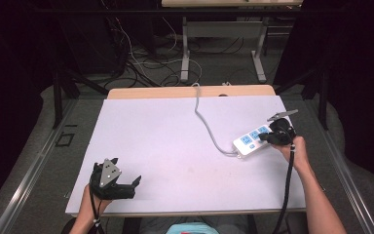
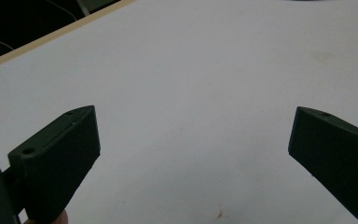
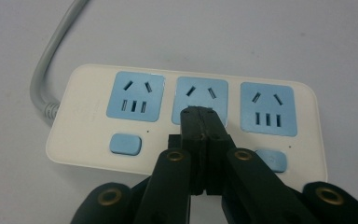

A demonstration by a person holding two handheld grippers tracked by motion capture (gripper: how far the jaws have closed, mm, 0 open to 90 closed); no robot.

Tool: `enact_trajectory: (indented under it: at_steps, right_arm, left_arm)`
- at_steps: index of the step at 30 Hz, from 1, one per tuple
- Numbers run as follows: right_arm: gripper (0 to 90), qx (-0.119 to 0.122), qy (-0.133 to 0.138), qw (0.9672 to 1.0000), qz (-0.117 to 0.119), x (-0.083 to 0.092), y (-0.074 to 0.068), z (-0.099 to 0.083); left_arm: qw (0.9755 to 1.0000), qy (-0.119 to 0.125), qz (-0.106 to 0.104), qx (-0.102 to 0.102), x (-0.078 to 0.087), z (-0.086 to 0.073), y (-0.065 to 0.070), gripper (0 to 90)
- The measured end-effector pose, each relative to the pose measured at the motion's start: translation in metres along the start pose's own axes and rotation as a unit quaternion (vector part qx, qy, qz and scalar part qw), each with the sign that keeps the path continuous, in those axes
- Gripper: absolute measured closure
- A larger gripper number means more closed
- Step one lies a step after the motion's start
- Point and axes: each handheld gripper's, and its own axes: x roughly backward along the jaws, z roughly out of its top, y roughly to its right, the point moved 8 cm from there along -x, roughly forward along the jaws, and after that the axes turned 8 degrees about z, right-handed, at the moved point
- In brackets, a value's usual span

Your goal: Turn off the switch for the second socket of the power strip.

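The right claw (image 3: pixel 200 116), jaws pressed together holding nothing, hovers over the middle blue socket of the white plastic power strip (image 3: pixel 88 116) at the white surface's (image 1: pixel 165 141) right edge; I'd press straight down, gently, while the left claw (image 2: pixel 193 140) idles wide open.

A white table top (image 1: pixel 151 146) occupies the centre, with a bare strip of light wood (image 1: pixel 175 92) along its edge at 12 o'clock. Beyond it, grey floor (image 1: pixel 224 63) carries a tangle of black and white cables (image 1: pixel 136 63) toward 11 o'clock. The pale metal legs of a second table (image 1: pixel 185 48) stand at 12 o'clock, its top (image 1: pixel 231 2) just visible. Dark curtains (image 1: pixel 9 73) close both sides, at 9 and 3 o'clock. A metal floor rail (image 1: pixel 34 170) runs past 8 o'clock.
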Motion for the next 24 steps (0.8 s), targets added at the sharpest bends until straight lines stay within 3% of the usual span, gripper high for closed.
enact_trajectory:
  at_steps: [8,16,19,24]
  right_arm:
    - [90.0,-0.010,-0.020,0.9998,0.001,-0.0054,-0.0032,-0.0039]
    - [90.0,0.006,-0.025,0.9996,-0.013,-0.0066,-0.0048,-0.0039]
    - [90.0,0.002,-0.022,0.9996,-0.018,-0.0073,-0.0048,-0.0033]
    - [90.0,0.006,-0.025,0.9996,-0.013,-0.0065,-0.0048,-0.0040]
  left_arm:
    - [1.0000,-0.001,0.000,0.002,0.0002,-0.0002,0.0006,2.0]
    - [1.0000,0.000,0.000,0.003,0.0003,0.0002,0.0008,2.1]
    - [1.0000,0.000,0.001,0.001,0.0003,0.0003,0.0007,2.1]
    - [1.0000,0.002,0.005,-0.004,0.0002,0.0007,-0.0006,2.1]
